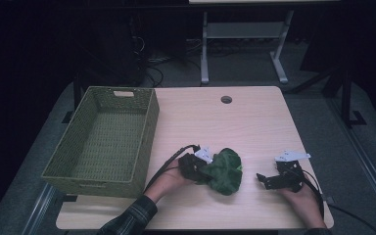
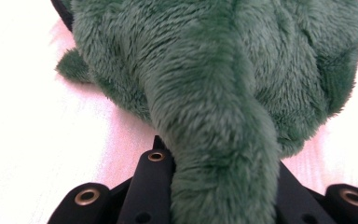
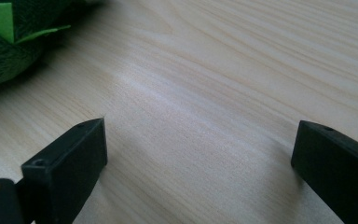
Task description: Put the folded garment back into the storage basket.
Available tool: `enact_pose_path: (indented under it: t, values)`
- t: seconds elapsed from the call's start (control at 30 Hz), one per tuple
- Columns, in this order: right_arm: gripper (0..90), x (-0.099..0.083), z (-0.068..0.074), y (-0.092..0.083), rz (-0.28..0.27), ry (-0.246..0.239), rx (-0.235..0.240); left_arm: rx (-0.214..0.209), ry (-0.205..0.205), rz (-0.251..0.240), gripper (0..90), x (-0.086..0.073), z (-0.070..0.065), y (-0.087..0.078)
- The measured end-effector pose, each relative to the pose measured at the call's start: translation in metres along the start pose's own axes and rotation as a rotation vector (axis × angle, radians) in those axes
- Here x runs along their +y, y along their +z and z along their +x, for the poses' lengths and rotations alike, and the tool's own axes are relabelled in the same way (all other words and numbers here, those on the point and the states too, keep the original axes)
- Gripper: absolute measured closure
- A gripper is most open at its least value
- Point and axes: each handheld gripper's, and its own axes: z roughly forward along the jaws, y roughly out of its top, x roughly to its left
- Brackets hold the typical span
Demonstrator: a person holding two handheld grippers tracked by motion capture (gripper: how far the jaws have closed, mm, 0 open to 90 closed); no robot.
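The green plush toy [image 1: 225, 170] lay on the worktop [image 1: 235, 122] near its front edge, between the two hands and just right of the basket [image 1: 108, 142]. It looked light, soft and squashy, with long pile: unlikely to break or slip, but it would sag and swing from any narrow part. The left gripper [image 1: 203, 169] had its jaws closed on a thick limb or tail of the plush [image 2: 223, 154], the fur bulging up between them in the left gripper view. That hold seemed secure enough, though the body would probably dangle below it. A grip nearer the bulk would steady it more.

The right gripper [image 1: 264, 180] rested on the worktop apart from the toy, its jaws wide open over bare wood [image 3: 200, 116] and holding nothing.

The basket stood open and empty at the left, its near wall close to the left hand. The toy would need lifting above that rim. The worktop beyond was free, with a cable hole [image 1: 226, 99] near the far edge.
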Motion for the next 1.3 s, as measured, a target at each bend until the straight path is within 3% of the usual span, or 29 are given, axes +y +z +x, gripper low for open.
enact_pose_path:
  t: [0.2,0.4,0.73,0.97,1.07,1.3]
  values:
    - [3.1,0.0,0.0,0.0,-0.001,0.0,0.0,0.009,-0.019,-0.018,78.3,0.006,-0.004,-0.011]
    - [3.1,0.0,0.0,0.0,0.0,-0.001,0.001,0.026,-0.047,-0.054,78.1,0.014,-0.005,-0.033]
    - [3.1,0.0,0.0,0.0,-0.001,0.0,-0.002,0.066,-0.083,-0.068,77.8,0.031,-0.005,-0.072]
    - [3.1,0.0,0.001,0.0,-0.001,0.003,-0.008,0.101,-0.08,-0.064,77.6,0.032,-0.004,-0.101]
    - [3.0,0.0,0.001,0.0,-0.001,0.005,-0.009,0.118,-0.092,-0.072,77.6,0.031,-0.003,-0.109]
    - [3.0,0.0,0.001,0.0,-0.001,0.007,-0.012,0.175,-0.12,-0.092,77.6,0.023,0.006,-0.147]
